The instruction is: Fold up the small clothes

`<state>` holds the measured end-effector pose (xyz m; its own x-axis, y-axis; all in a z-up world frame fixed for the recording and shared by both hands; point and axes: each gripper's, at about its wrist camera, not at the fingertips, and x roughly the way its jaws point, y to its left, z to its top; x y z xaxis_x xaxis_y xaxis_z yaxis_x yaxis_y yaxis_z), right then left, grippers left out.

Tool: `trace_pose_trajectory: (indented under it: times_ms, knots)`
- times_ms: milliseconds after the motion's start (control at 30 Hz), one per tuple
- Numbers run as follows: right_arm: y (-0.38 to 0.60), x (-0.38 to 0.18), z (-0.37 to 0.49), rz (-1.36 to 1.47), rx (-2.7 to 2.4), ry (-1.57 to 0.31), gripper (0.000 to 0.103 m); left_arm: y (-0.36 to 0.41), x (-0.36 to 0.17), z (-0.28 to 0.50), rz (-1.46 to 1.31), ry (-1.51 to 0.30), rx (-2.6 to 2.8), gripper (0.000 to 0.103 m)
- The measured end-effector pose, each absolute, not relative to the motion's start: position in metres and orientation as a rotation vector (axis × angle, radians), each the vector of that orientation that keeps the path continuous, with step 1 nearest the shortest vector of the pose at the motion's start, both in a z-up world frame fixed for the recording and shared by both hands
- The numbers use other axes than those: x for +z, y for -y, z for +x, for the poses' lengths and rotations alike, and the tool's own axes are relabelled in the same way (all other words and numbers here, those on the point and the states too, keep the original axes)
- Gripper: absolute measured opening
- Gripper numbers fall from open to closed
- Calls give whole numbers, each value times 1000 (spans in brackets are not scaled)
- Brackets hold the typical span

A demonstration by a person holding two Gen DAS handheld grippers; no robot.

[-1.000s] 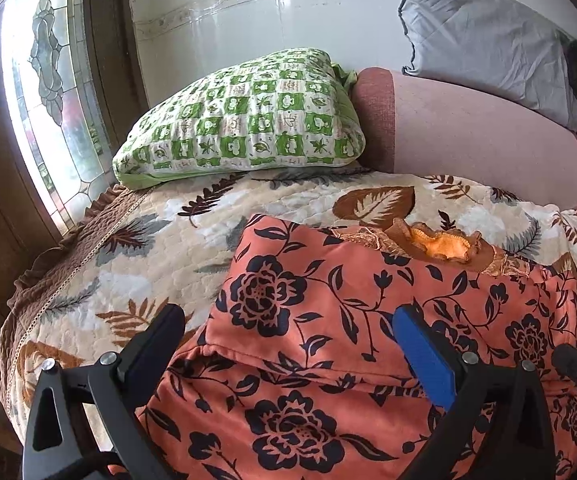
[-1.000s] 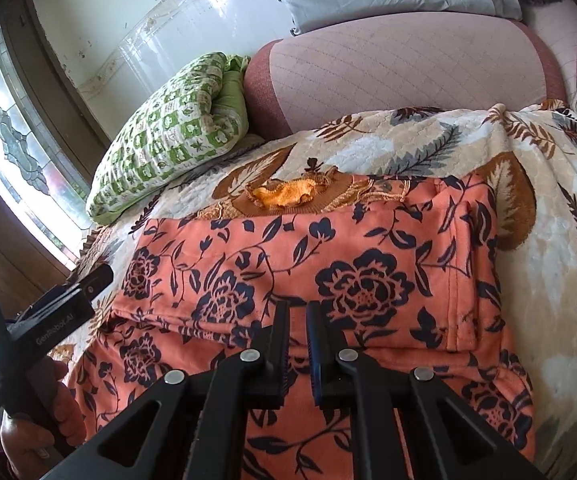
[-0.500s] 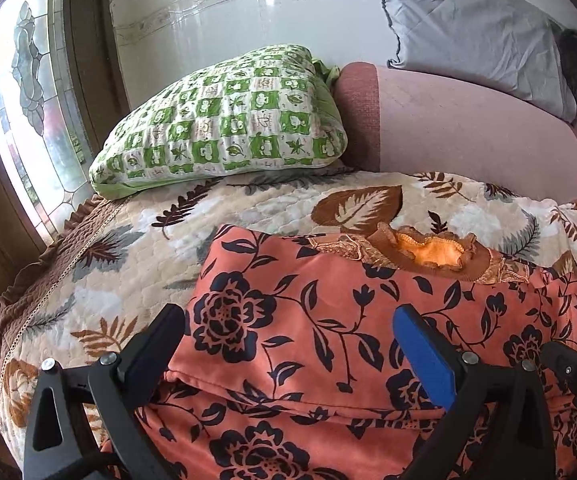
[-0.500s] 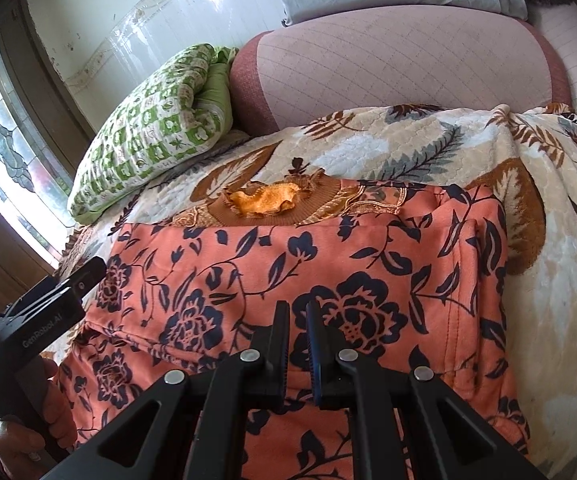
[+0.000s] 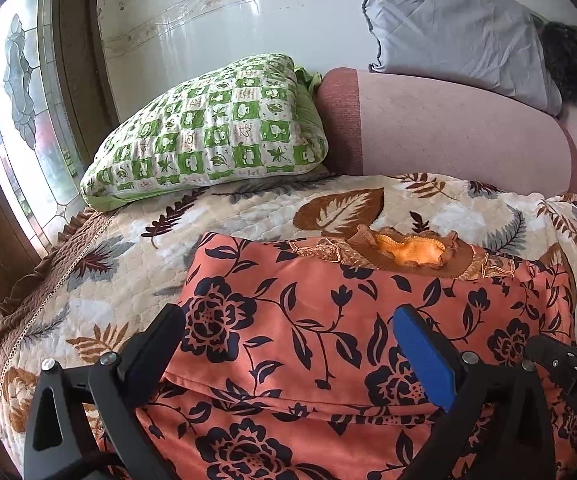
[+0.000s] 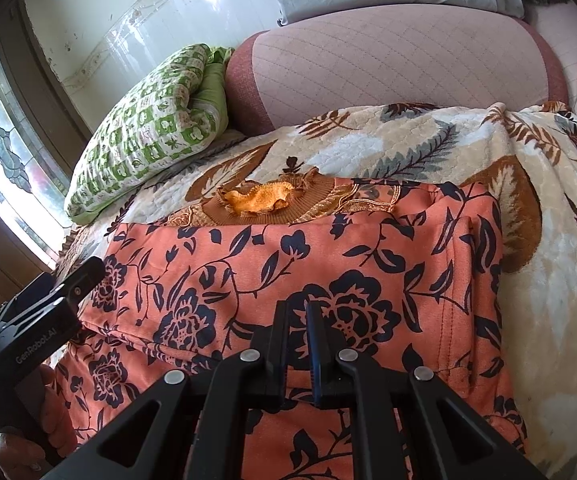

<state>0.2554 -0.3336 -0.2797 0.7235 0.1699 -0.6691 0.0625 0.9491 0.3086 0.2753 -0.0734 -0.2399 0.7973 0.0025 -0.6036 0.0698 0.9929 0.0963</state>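
A leaf-print bedspread covers the bed, and the folded orange floral garment lies flat on it, below the green checked pillow. Its brown collar faces the pillow. The left gripper hovers over the garment's near fold — fingers spread wide, gripping nothing. The right gripper is pressed nearly together over the garment, empty.

The garment is soft matt cloth. Under it, the bedspread is quilted, plush fabric. Behind the bedspread the wall is glossy tile; the gripper is matt black plastic with metal screws.
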Motion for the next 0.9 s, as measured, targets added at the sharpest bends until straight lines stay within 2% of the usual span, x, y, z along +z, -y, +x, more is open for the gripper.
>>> trace_pose_trajectory:
  times_ms: [600, 900]
  knots:
    - [335, -284, 259, 318, 43, -776, 11, 76, -248, 284, 105, -672, -55, 103]
    - [356, -299, 271, 338, -33, -828, 11, 42, -299, 342, -19, -926, -55, 103]
